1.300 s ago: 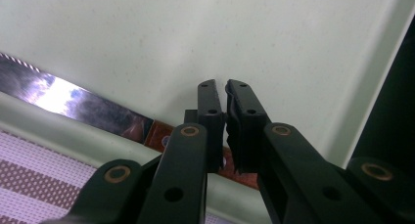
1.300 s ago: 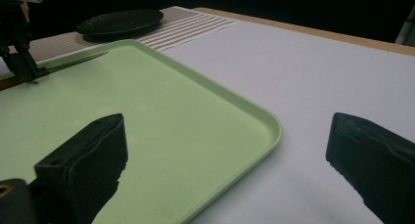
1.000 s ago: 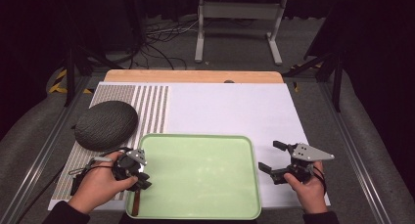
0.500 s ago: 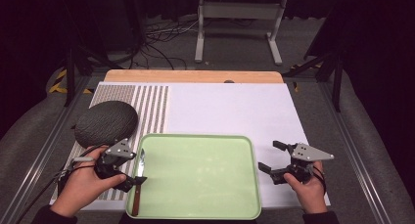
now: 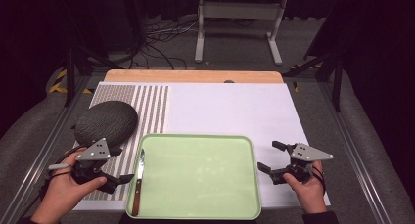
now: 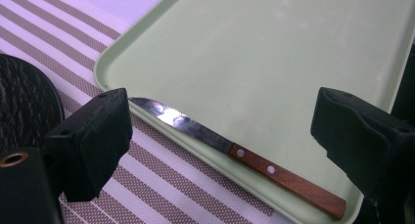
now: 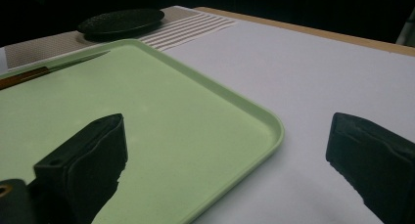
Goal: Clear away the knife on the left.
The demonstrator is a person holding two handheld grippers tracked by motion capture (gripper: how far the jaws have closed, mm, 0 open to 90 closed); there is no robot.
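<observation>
Two tools sit at the near edge of your desk point(image 5: 235, 106), one in each hand, and both are released with nothing between the jaws. Your left tool point(image 5: 117, 164) hangs just off the left rim of the tray point(image 5: 195, 212), above the striped mat point(image 5: 147, 101), jaws spread wide and aimed toward the tray. In the left gripper view its tool point(image 6: 220, 136) frames the knife point(image 6: 235, 153) without touching it. Your left hand point(image 5: 63, 190) wraps the body from below, with the grey plate on top.

The knife point(image 5: 139, 182) lies inside the tray along its left rim, wooden handle nearest you and the blade pointing away. The handle shows two rivets, and the blade edge looks serrated near the tip. The tray is pale green with rounded corners and a raised lip, and it rests partly on the mat and partly on the white sheet point(image 5: 230, 111).

Your right tool point(image 5: 271, 158) rests just off the tray's right rim, over the white sheet, jaws spread and pointing left toward the tray. Your right hand point(image 5: 306, 185) holds it from below. In the right gripper view that tool point(image 7: 225, 165) straddles the tray's corner point(image 7: 274, 126), one jaw over green and the other over white.

Farther back, a dark textured oval pad point(image 5: 106, 123) lies on the mat, up and left of the tray, near its corner. Beyond the sheet a wooden strip point(image 5: 193, 76) marks the desk's far edge.
</observation>
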